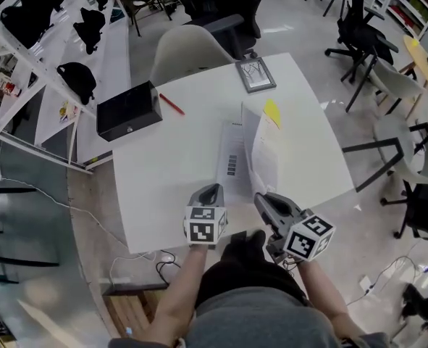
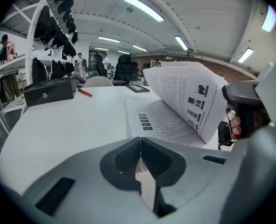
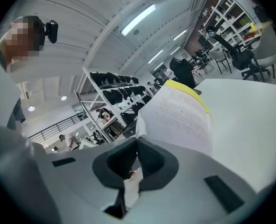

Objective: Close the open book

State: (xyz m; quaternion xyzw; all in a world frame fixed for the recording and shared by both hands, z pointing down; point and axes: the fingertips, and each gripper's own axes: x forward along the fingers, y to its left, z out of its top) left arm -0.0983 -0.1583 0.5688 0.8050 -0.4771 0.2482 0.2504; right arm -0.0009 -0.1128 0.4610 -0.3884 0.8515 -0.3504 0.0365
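Note:
An open book lies on the white table (image 1: 170, 187). Its left page (image 1: 232, 158) is flat, with small dark print blocks (image 2: 145, 121). The right-hand pages (image 1: 264, 154) stand raised in a curve (image 2: 189, 101), with a yellow cover edge behind them (image 1: 271, 112) (image 3: 190, 91). My left gripper (image 1: 208, 193) is shut, with nothing in it, at the table's near edge just short of the flat page (image 2: 140, 140). My right gripper (image 1: 263, 200) is shut, its tips right at the near lower edge of the raised pages (image 3: 177, 118). Whether the right gripper (image 3: 138, 140) touches them is unclear.
A black box (image 1: 129, 109) and a red pen (image 1: 171, 104) lie at the table's far left. A framed picture (image 1: 256, 74) sits at the far edge, with a pale chair (image 1: 188, 48) behind it. Office chairs (image 1: 362, 38) and shelving (image 1: 25, 56) surround the table.

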